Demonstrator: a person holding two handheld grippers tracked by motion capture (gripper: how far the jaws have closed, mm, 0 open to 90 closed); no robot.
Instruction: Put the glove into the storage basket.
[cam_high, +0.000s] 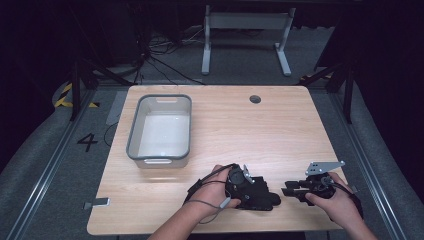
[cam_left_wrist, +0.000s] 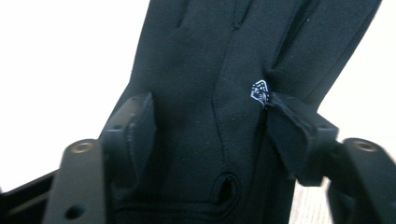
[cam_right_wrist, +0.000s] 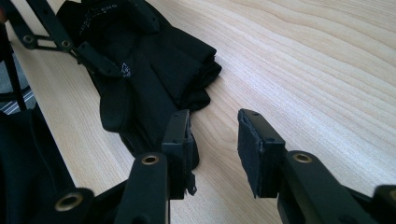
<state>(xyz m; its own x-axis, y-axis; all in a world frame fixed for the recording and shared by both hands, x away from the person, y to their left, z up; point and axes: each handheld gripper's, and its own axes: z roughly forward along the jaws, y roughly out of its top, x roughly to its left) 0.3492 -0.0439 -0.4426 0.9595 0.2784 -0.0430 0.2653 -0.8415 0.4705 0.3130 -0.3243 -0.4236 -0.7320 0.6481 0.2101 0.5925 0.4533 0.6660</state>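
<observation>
1. High view: a black glove (cam_high: 257, 195) lies on the wooden table (cam_high: 280, 125) near the front edge, between the person's two hands. The left gripper (cam_high: 250, 192) rests right over the glove's cuff end, likely to pin or grasp it there. The right gripper (cam_high: 290, 190) points at the glove's fingertip end from just beside it, so the two tools work from opposite ends. A grey tub (cam_high: 160, 129) stands well apart at the far left, probably where the glove is meant to go.

2. Left gripper view: the glove (cam_left_wrist: 210, 93) runs up between the two jaws, which are spread on either side of the palm with its small white logo (cam_left_wrist: 259, 92). They bracket the fabric without pinching it yet, apparently lined up for a grip across the palm.

3. Right gripper view: this gripper's (cam_right_wrist: 215, 140) jaws are parted with bare table showing between them. The glove (cam_right_wrist: 149, 79) lies just to their left, one jaw at its edge, nothing pinched.
</observation>
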